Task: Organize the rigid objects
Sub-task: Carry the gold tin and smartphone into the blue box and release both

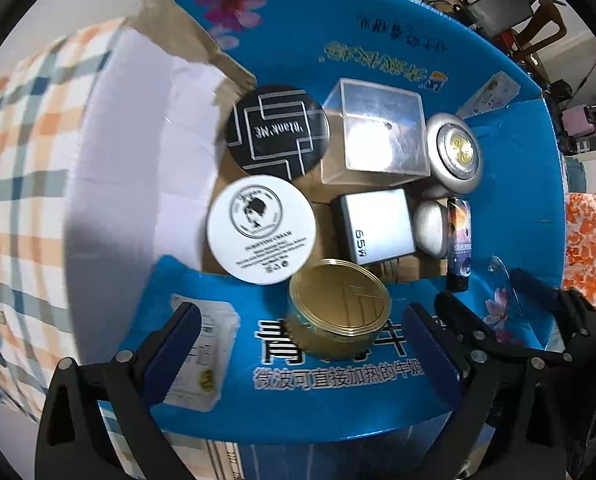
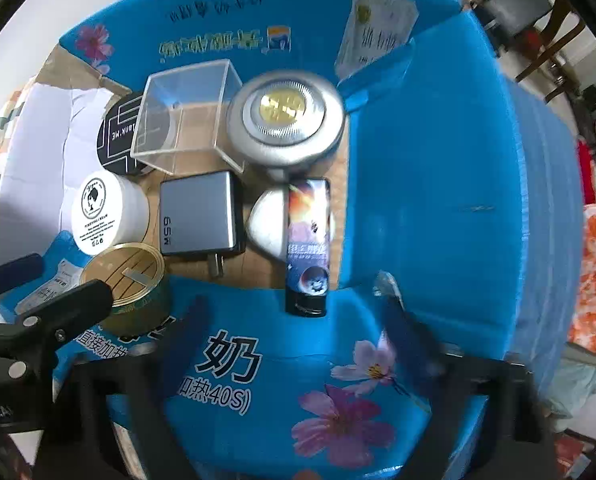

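Left wrist view: gold tin (image 1: 340,304) perched on the blue box (image 1: 378,24) flap, not yet packed.

Both tools hover empty, jaws wide: left tool (image 1: 302,344) straddling the tin, right tool (image 2: 294,344) blurred over the flap. I'd guess the tin sits there because the floor is crowded with white jar (image 1: 261,229), black disc (image 1: 278,132), clear cube (image 1: 378,132), charger (image 1: 376,226), silver lamp (image 1: 456,152) and dark tube (image 1: 459,240).

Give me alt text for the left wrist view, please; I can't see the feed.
The open left gripper hovers over a blue cardboard box, above a gold tin leaning on the near flap. Inside are a black round tin, a white cream jar, a clear plastic cube, a grey charger and a silver puck light.
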